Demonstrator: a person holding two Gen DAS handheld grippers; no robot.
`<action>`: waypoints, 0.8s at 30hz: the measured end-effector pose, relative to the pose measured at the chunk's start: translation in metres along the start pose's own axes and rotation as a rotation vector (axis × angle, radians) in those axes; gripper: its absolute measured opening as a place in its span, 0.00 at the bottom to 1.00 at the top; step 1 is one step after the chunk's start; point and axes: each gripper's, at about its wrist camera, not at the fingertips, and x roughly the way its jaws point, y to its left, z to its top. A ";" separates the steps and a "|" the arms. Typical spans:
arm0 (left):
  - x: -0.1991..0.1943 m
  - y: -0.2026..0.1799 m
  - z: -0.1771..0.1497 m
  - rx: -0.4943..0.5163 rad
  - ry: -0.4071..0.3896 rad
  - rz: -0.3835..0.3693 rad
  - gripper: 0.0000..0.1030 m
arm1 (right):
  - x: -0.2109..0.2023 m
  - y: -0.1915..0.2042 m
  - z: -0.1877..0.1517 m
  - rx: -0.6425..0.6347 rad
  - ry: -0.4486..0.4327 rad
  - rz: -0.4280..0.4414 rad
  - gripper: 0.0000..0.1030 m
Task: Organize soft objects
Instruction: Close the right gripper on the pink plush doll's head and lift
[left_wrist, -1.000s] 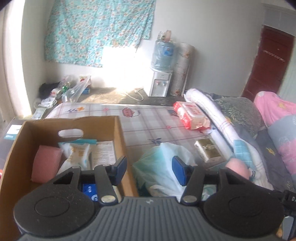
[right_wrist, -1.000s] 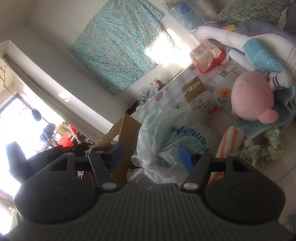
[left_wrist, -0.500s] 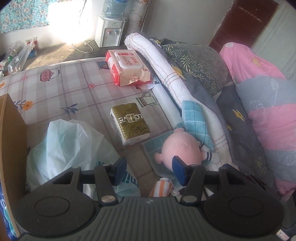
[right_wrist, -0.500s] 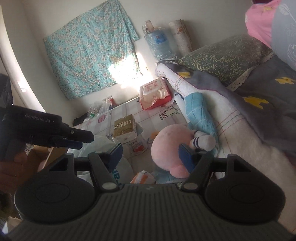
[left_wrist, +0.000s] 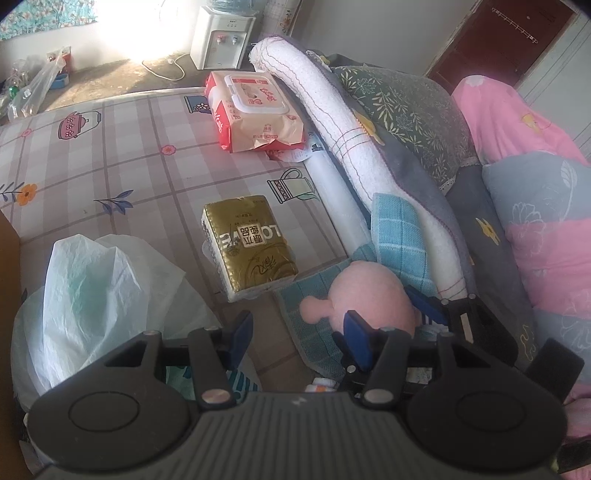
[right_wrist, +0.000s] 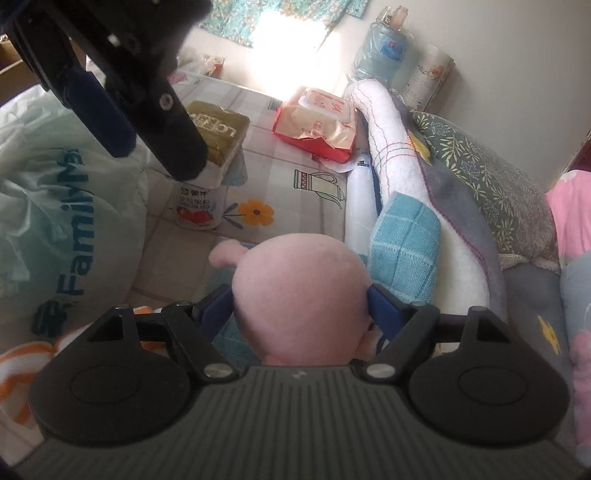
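Observation:
A pink plush toy (right_wrist: 301, 284) lies on a teal checked cloth (left_wrist: 314, 314) on the bed; it also shows in the left wrist view (left_wrist: 369, 295). My right gripper (right_wrist: 301, 301) is open with its jaws set around the plush, one pad on each side. My left gripper (left_wrist: 297, 338) is open and empty, hovering above the bed just left of the plush; in the right wrist view its fingers (right_wrist: 107, 103) hang at the upper left. A gold tissue pack (left_wrist: 249, 245) and a red wet-wipes pack (left_wrist: 255, 110) lie on the sheet.
A white plastic bag (left_wrist: 92, 295) bulges at the left, with a cardboard box edge (left_wrist: 7, 236) beyond it. A rolled white blanket (left_wrist: 351, 147), a blue checked towel (right_wrist: 402, 240), pillows and a pink quilt (left_wrist: 535, 177) line the right side. A small cup (right_wrist: 197, 206) stands under the tissue pack.
Both grippers have moved from the box and bag towards the plush. The right gripper has dropped down until its open jaws sit around the pink toy.

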 end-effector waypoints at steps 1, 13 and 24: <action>-0.001 0.002 -0.001 -0.001 -0.003 0.001 0.54 | -0.001 -0.003 -0.003 0.011 -0.013 0.013 0.74; -0.062 0.021 -0.026 -0.012 -0.111 -0.014 0.55 | -0.048 -0.101 -0.013 0.712 -0.132 0.417 0.69; -0.101 0.024 -0.079 0.022 -0.161 0.014 0.57 | -0.021 -0.075 -0.066 1.232 0.101 1.065 0.71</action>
